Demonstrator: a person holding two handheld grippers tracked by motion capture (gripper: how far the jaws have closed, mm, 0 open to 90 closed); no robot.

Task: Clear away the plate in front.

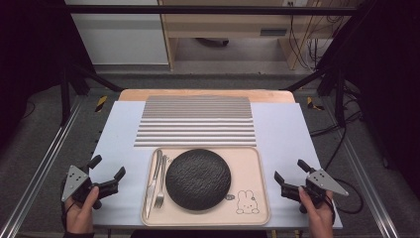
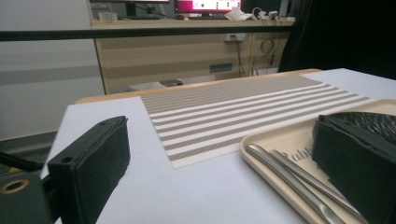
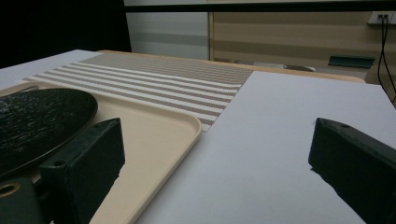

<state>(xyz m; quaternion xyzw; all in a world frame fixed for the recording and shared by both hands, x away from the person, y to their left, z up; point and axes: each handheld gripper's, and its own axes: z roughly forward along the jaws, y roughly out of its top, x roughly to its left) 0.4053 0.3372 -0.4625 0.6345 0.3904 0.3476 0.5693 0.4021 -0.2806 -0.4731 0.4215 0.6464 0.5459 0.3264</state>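
Note:
A beige tray (image 1: pixel 257 198) lies at the table's near edge, with a rabbit drawing at its near right corner. On it rest a round black plate (image 1: pixel 198 178) and, at its left side, a knife (image 1: pixel 154 172) and a fork (image 1: pixel 161 184). My left gripper (image 1: pixel 107 167) stands open to the left of the tray, nothing between its jaws. In the left gripper view the knife and fork handles (image 2: pixel 299 179) lie on the tray (image 2: pixel 275 137). My right gripper (image 1: pixel 290 170) is open to the right of the tray, empty. The right gripper view has the plate (image 3: pixel 37 123) and tray rim (image 3: pixel 187 128).
A striped grey-and-white placemat (image 1: pixel 195 121) lies beyond the tray on the pale blue table cover (image 1: pixel 282 129). The metal frame rails run along both sides of the table. Wooden furniture and cables stand behind the table.

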